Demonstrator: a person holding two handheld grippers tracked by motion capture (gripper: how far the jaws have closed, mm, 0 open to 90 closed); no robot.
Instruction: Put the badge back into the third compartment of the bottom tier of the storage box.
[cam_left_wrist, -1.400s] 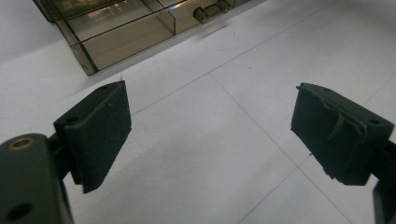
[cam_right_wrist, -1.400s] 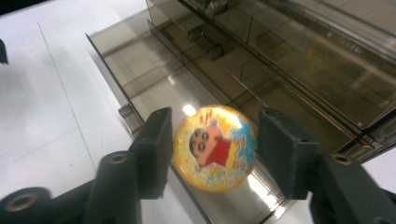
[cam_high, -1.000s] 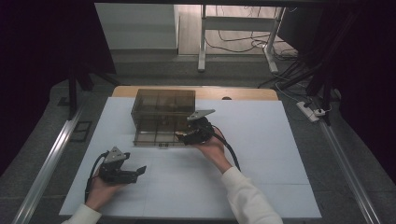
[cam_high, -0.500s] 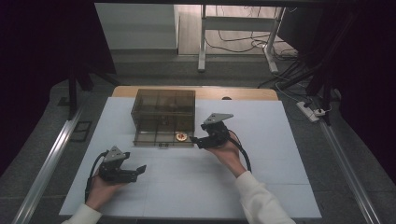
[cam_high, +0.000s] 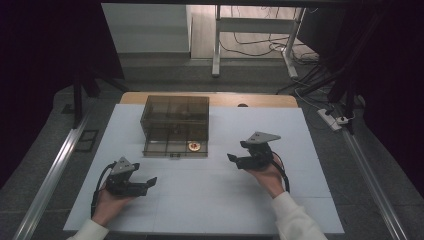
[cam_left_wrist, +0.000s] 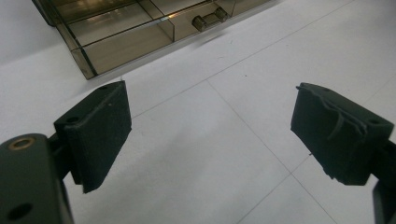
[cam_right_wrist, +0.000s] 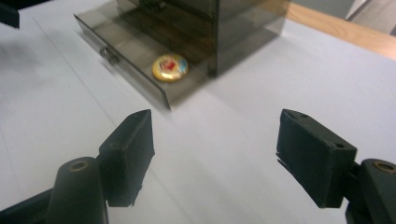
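Note:
A smoky transparent drawer cabinet (cam_high: 175, 117) stands at the back middle of the white table. Its bottom drawer (cam_high: 175, 148) is pulled out toward me. A small round gold object (cam_high: 194, 145) with a red middle lies in the drawer's right part, also visible as a gold disc (cam_right_wrist: 170, 66) in the right gripper view. My right gripper (cam_high: 232, 158) is open and empty, a short way right of the drawer, jaws pointing left. My left gripper (cam_high: 151, 182) is open and empty near the front left, resting low over the table. The drawer handle (cam_left_wrist: 208, 19) shows ahead of it.
The white table top (cam_high: 300, 130) has a wooden edge (cam_high: 260, 100) at the back. Beyond it are a metal table frame (cam_high: 216, 45) and floor cables (cam_high: 250, 47). A power strip (cam_high: 334, 119) lies off the right side. Metal rails run along both sides.
My right gripper has drawn back from the drawer to the right and toward me, leaving the gold object in the open drawer. The left gripper has stayed put.

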